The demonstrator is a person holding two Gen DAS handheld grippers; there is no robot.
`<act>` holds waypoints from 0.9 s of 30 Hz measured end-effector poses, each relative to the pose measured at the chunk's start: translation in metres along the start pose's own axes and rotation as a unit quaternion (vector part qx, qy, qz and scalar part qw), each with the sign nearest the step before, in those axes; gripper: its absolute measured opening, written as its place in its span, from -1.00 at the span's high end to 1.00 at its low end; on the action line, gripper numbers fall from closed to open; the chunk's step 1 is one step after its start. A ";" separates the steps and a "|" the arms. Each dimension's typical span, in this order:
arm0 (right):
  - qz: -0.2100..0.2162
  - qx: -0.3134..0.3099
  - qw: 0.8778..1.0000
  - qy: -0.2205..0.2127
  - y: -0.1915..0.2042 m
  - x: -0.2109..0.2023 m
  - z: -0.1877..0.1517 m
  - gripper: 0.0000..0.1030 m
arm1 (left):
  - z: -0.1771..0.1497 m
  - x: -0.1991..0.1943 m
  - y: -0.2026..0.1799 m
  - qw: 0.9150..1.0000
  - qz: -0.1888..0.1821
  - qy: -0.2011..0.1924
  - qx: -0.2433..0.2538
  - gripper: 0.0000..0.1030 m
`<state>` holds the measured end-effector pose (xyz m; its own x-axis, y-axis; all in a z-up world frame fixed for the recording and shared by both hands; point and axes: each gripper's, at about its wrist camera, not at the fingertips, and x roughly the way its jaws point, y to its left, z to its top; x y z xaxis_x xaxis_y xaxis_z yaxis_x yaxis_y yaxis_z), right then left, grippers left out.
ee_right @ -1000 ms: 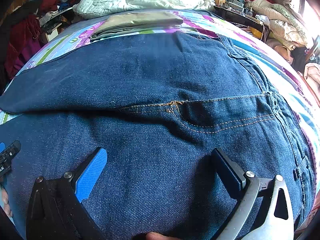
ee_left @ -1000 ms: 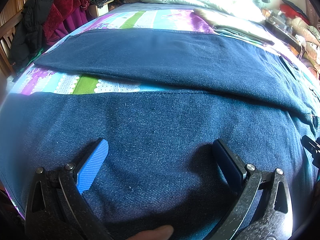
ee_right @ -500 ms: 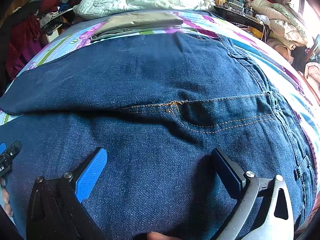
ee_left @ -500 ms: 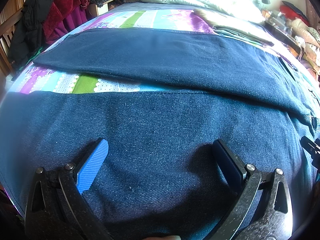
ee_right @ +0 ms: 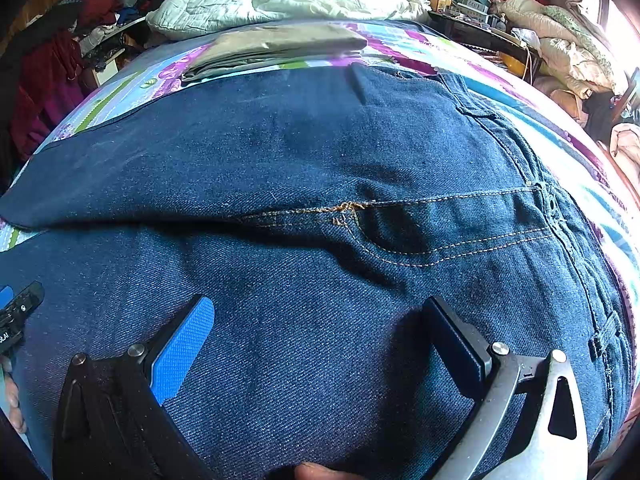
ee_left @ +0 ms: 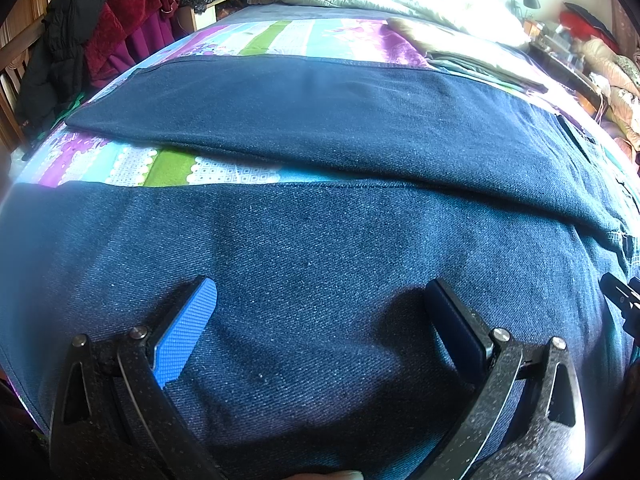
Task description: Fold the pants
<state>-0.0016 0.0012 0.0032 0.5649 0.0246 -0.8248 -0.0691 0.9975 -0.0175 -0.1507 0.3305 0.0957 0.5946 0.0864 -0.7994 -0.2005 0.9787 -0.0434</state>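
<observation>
Lying flat on the bed (ee_left: 256,36), the jeans (ee_right: 320,168) show no fold yet. The left claw (ee_left: 320,312) and right claw (ee_right: 320,328) are both spread, pinching nothing; the near leg lies directly under them, the other leg beyond.

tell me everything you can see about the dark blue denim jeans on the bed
The dark blue denim jeans lie flat and unfolded on the striped patterned bedspread, front side up. Orange stitching outlines the fly, and the waistband with its metal button and belt loops lies toward the right. The two legs stretch leftward, spread apart with a wedge of bedspread showing between them. The open left gripper hovers over the near leg, the open right gripper over the hip area; neither grips fabric.
</observation>
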 end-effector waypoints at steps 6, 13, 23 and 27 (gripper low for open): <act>0.000 0.000 1.000 0.000 0.000 0.000 0.000 -1.00 | 0.000 0.000 0.000 1.000 0.000 0.000 0.000 -1.00; 0.000 0.000 1.000 0.000 0.001 0.002 0.001 -1.00 | 0.000 0.000 0.000 1.000 -0.001 0.000 0.000 -1.00; 0.000 0.000 1.000 0.000 0.000 0.002 0.000 -1.00 | 0.000 0.000 0.000 1.000 -0.001 0.000 -0.001 -1.00; 0.000 0.000 1.000 0.000 -0.001 0.002 0.000 -1.00 | 0.000 0.000 0.000 1.000 -0.001 0.000 -0.001 -1.00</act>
<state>-0.0004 0.0004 0.0015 0.5653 0.0251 -0.8245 -0.0692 0.9975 -0.0171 -0.1509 0.3305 0.0961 0.5949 0.0844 -0.7994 -0.2007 0.9786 -0.0460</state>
